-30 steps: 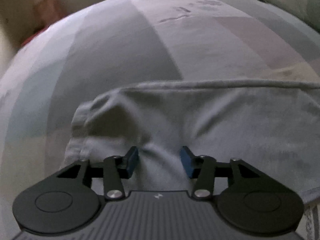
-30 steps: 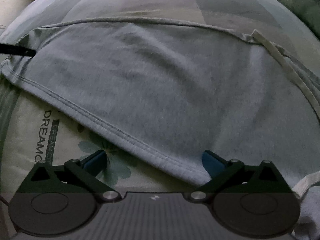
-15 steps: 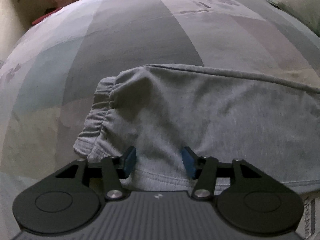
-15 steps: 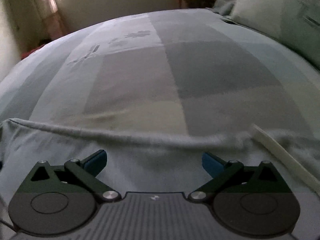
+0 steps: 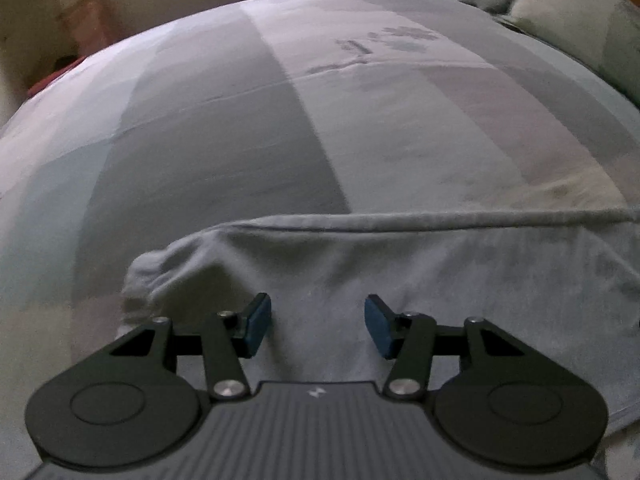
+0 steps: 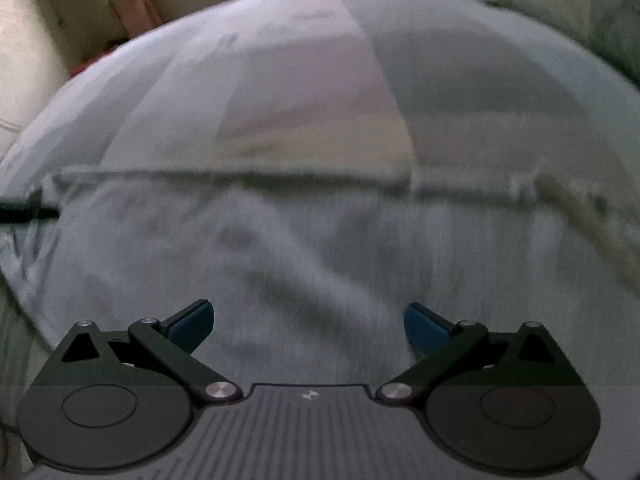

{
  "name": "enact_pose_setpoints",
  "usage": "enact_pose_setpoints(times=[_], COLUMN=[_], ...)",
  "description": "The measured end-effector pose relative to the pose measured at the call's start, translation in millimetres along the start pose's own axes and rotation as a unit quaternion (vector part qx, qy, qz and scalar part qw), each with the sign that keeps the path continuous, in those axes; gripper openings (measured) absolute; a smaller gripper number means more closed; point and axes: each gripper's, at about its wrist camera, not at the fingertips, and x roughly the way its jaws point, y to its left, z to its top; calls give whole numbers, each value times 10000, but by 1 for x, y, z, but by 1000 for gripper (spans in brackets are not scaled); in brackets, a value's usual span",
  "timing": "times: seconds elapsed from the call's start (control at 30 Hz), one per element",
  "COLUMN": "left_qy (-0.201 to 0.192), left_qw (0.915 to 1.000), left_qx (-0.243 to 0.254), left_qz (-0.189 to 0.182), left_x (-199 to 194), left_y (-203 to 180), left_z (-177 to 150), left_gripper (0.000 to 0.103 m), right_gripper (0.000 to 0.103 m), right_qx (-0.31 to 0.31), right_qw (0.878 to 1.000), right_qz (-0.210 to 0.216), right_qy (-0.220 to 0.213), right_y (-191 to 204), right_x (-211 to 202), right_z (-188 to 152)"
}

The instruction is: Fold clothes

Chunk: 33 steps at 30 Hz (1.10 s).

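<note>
A grey garment (image 5: 440, 272) lies flat on the bed, its far folded edge running straight across both views. Its bunched elastic end (image 5: 144, 280) sits at the left. My left gripper (image 5: 318, 326) hovers over the cloth just right of that end, jaws partly apart, with only flat cloth beneath them. My right gripper (image 6: 308, 328) stands open wide above the garment (image 6: 320, 248), further right. A pale drawstring (image 6: 592, 220) lies near the right edge. The right wrist view is blurred.
The patchwork bed cover (image 5: 240, 140) stretches away beyond the garment. Pillows (image 5: 560, 8) lie at the far right, also seen in the right wrist view (image 6: 560, 0). A wall (image 6: 24, 60) borders the bed on the left. A dark bar (image 6: 24, 210) pokes in at the left edge.
The left gripper has shifted forward over the garment, so the near hem is out of sight. The right wrist view has dropped back, and the garment fills more of it. Both grippers' jaws look unchanged.
</note>
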Motion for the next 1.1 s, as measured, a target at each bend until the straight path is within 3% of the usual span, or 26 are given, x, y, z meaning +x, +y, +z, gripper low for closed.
enact_pose_setpoints(times=[0.13,0.23,0.3,0.37,0.5,0.57,0.63,0.77,0.97,1.03,1.1], left_qy=[-94,22,71,127,197,521,468,450,-80,-93,135], left_qw=[9999,9979,9948,9941,9970,9977,9987,9984,9989,9981,9980], left_qx=[-76,-599,-1014,-1074,-512,-220,-82,-311,464,611,615], left_qz=[77,236,73,-3,-538,-364,-187,122,-47,-79,19], left_x=[11,14,9,-1,-14,-10,-17,-36,-47,-39,-30], left_y=[21,56,74,73,51,44,48,54,7,-10,-17], left_z=[-3,-3,-4,-2,-15,-29,-42,-52,-46,-46,-52], left_gripper=[56,56,52,51,58,58,60,56,59,59,60], right_gripper=[103,103,103,103,103,103,103,103,103,103,103], right_qx=[-359,-347,-352,-417,-502,-520,-546,-637,-598,-531,-551], right_qw=[9990,9990,9990,9985,9978,9975,9974,9968,9957,9958,9957], right_qz=[-253,-285,-284,-331,-429,-471,-468,-476,-684,-717,-719], right_qy=[58,73,72,90,107,105,94,13,-153,-193,-190], right_y=[11,11,11,14,18,20,20,21,27,28,29], right_x=[0,1,1,3,7,9,9,10,12,12,12], right_z=[-6,-6,-6,-6,-5,-5,-5,-9,-13,-12,-12])
